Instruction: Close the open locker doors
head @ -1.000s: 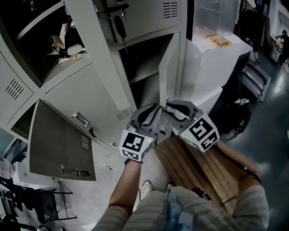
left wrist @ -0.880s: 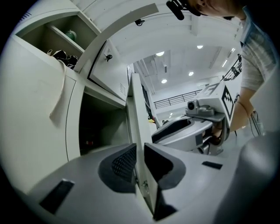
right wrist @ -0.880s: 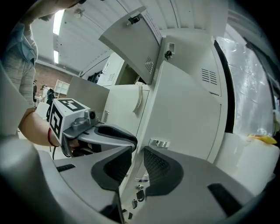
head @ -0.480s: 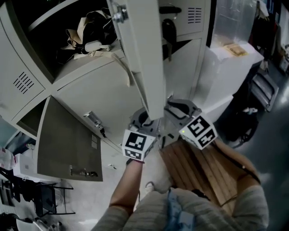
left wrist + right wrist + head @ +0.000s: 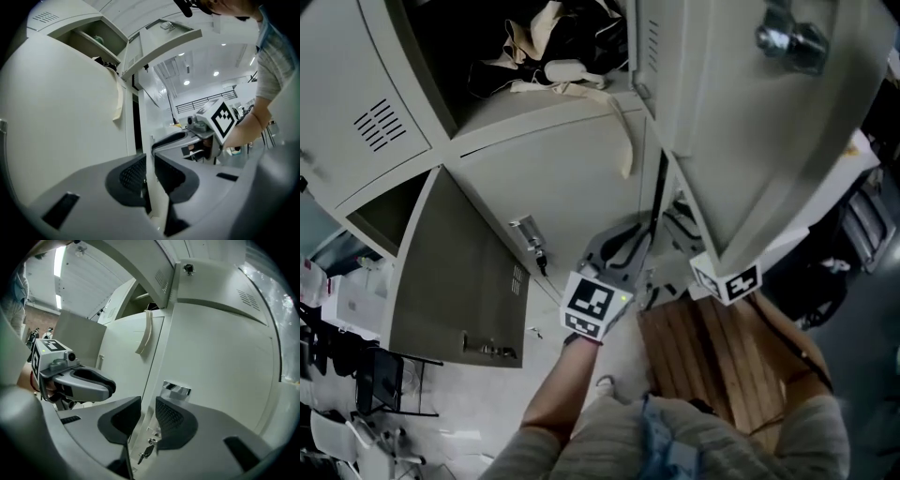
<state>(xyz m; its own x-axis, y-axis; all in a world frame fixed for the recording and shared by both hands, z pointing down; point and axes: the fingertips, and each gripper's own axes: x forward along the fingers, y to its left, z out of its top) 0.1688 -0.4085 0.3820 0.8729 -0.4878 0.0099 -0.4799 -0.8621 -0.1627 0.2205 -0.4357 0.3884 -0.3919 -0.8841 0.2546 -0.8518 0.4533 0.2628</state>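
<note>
– Since a second ago the low locker door (image 5: 220, 371) has swung nearly shut. Only a thin dark gap is left beside it. The top door (image 5: 741, 141) now fills the top right corner of the head view.

– Where are the two tools?

– Both are by the low door's free edge. The left hand-held gripper (image 5: 149, 164) has its jaws just a crack apart. It holds nothing. The door's thin edge lines up with that crack.

– And the other one?

– The right hand-held gripper (image 5: 147, 405) is the same, with its jaws a little apart and nothing in them. It points at the low door, just under the shiny handle (image 5: 176, 390). A key (image 5: 147, 451) hangs lower down, near the door's edge. In the head view the top door hides most of this tool.

– What is still open?

– The top door sticks out over both tools. A grey door (image 5: 455, 272) at the lockers' bottom left corner hangs wide open too.

– What is in the top locker?

– A bag (image 5: 553, 37). A pale strap (image 5: 623, 141) hangs out over the shut door (image 5: 572, 187) below.
</note>
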